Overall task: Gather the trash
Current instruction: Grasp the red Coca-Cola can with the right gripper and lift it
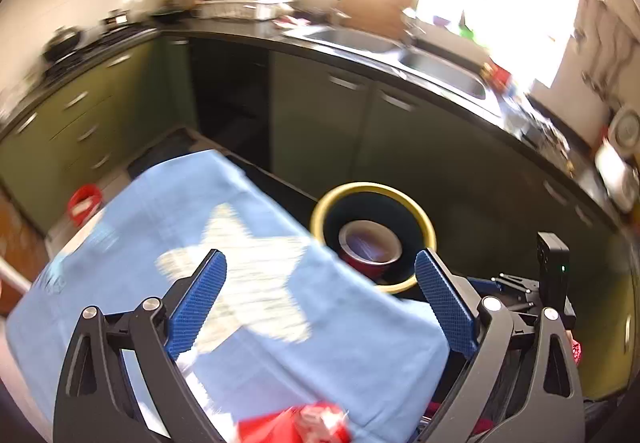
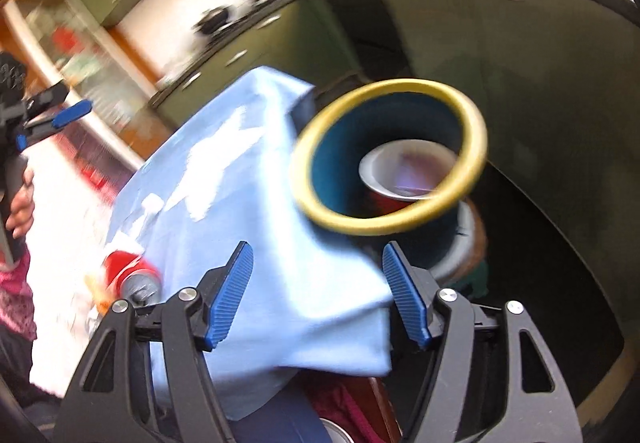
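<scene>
A dark blue bin with a yellow rim (image 1: 320, 205) (image 2: 320, 211) stands past the far edge of a table under a light blue cloth (image 1: 280, 323) (image 2: 256, 203). A red cup with a white rim (image 1: 370, 243) (image 2: 404, 171) lies inside the bin. A red can (image 2: 128, 269) lies on the cloth at the left; red crumpled trash (image 1: 296, 425) sits at the bottom edge of the left wrist view. My left gripper (image 1: 320, 299) is open and empty above the cloth. My right gripper (image 2: 318, 293) is open and empty near the bin. The left gripper also shows in the right wrist view (image 2: 60, 119).
Green kitchen cabinets (image 1: 320, 115) with a black counter and a steel sink (image 1: 440, 71) run behind the table. A dish rack (image 1: 240, 9) stands on the counter. A red container (image 1: 84, 203) sits on the floor at the left.
</scene>
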The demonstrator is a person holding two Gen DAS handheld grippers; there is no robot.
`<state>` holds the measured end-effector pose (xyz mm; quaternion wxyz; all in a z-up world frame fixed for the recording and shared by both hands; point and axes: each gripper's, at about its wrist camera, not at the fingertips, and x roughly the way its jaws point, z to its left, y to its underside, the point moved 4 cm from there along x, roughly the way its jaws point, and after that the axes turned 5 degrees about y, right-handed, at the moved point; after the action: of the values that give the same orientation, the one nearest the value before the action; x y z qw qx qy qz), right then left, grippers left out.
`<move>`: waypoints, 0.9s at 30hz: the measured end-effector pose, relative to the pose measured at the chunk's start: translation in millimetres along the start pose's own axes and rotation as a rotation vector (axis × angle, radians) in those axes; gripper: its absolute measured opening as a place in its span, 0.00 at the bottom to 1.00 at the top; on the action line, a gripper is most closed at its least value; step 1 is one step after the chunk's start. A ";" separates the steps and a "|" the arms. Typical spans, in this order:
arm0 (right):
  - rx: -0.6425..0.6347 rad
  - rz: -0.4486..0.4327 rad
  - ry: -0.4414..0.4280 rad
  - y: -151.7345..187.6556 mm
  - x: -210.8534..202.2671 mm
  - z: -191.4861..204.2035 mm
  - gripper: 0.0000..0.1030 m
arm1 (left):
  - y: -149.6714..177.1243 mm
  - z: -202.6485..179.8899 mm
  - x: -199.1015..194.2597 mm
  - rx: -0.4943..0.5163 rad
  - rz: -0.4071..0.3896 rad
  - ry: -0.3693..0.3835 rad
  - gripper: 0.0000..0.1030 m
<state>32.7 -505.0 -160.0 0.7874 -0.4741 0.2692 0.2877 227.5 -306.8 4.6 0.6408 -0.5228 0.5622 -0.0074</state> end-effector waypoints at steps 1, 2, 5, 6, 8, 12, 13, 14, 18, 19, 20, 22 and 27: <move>-0.040 0.009 -0.022 -0.2 2.3 13.3 0.62 | 8.9 12.4 -14.2 -0.027 -0.019 -0.015 0.91; -0.080 0.018 -0.045 -0.6 4.8 26.0 0.62 | 17.9 23.0 -26.9 -0.051 -0.034 -0.029 0.91; -0.224 0.067 -0.120 2.4 15.1 69.9 0.65 | 48.4 59.1 -63.1 -0.129 -0.079 -0.077 0.92; -0.291 0.094 -0.160 4.6 20.6 89.2 0.68 | 56.9 67.5 -71.8 -0.150 -0.088 -0.084 0.92; -0.398 0.136 -0.229 9.8 29.6 119.0 0.74 | 77.5 86.0 -91.4 -0.208 -0.115 -0.103 0.92; -0.575 0.204 -0.320 17.0 47.8 167.6 0.82 | 112.0 110.8 -125.5 -0.284 -0.187 -0.151 0.92; -0.611 0.220 -0.341 17.6 53.7 177.6 0.83 | 121.4 115.4 -134.7 -0.301 -0.211 -0.168 0.92; -0.641 0.239 -0.359 17.7 60.1 186.9 0.86 | 129.6 120.2 -142.6 -0.317 -0.231 -0.180 0.93; -0.746 0.285 -0.395 28.5 81.5 212.4 0.86 | 160.7 137.8 -167.0 -0.375 -0.307 -0.210 0.94; -0.761 0.293 -0.397 29.6 83.2 214.1 0.86 | 166.6 142.6 -172.3 -0.388 -0.328 -0.218 0.95; -0.778 0.304 -0.406 31.8 87.3 218.4 0.86 | 170.1 145.1 -175.9 -0.397 -0.343 -0.228 0.95; -0.810 0.324 -0.408 36.0 97.7 229.5 0.86 | 180.7 154.7 -181.9 -0.422 -0.372 -0.267 0.95; -0.868 0.348 -0.364 43.6 112.3 237.6 0.86 | 197.6 169.2 -177.4 -0.471 -0.378 -0.289 0.95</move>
<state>115.1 -251.8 -167.7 0.4920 -0.6483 0.0578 0.5782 171.2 0.7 -33.1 0.5627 -0.7473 0.3447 0.0782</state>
